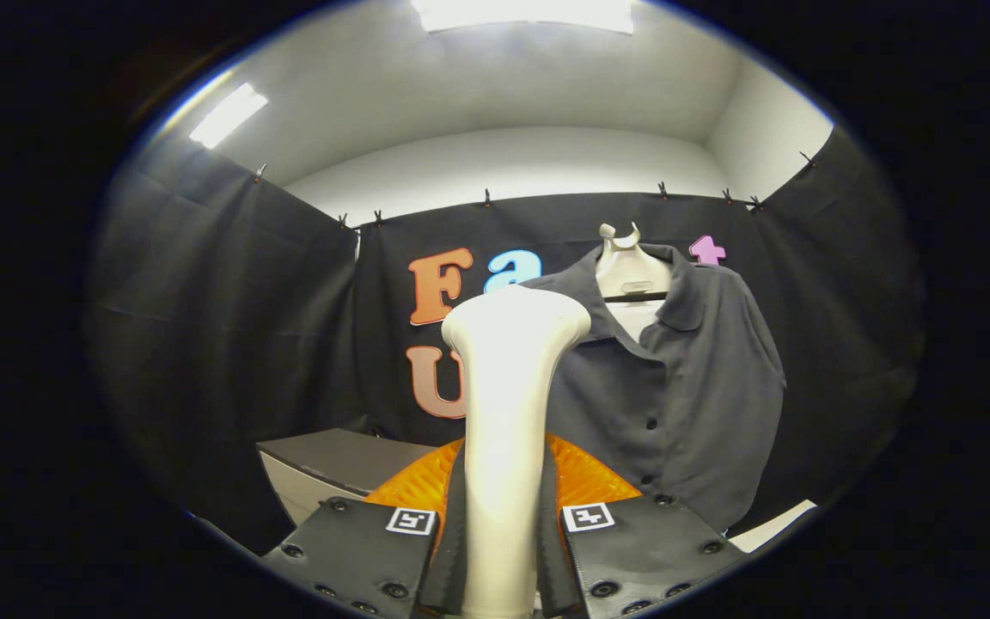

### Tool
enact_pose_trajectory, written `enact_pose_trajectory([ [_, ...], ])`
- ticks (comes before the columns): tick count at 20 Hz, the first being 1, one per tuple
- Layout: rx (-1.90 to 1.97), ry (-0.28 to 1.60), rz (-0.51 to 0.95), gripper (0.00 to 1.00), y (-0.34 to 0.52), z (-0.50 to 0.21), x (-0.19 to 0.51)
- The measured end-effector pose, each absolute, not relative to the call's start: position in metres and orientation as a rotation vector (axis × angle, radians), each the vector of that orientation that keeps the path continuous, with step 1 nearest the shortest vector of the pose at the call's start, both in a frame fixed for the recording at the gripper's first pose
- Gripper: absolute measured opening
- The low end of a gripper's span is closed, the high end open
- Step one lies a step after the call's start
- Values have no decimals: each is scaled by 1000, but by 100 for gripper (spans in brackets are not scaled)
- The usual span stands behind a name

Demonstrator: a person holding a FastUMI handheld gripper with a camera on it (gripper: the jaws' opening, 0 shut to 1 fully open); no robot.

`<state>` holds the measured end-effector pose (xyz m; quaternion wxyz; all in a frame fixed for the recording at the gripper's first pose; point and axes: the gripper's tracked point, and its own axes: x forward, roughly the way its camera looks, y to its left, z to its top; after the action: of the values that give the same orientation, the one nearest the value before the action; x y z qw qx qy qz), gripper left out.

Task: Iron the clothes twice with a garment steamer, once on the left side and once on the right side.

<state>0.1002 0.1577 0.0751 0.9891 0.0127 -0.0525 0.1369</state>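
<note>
black cloth walls [229, 327] close the booth under a white ceiling. we see the garment steamer [508, 413] upright between the fingers of our gripper [502, 550], which press its handle from both sides; its base is cut off below. just beyond, the grey shirt [675, 395] hangs on a pale hanger [628, 266], its left front hidden behind the steamer head. a grey box [332, 468] sits low beside it.

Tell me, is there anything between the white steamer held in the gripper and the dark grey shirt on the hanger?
Nothing visible. The gripper is shut on the white garment steamer, whose head rises just ahead of the dark grey buttoned shirt, overlapping its near edge.
</note>
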Motion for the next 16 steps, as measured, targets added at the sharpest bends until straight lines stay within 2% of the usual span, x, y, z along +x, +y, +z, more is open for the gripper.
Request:
enact_pose_trajectory([
  [16,21,-7,187,40,117,14,206],
])
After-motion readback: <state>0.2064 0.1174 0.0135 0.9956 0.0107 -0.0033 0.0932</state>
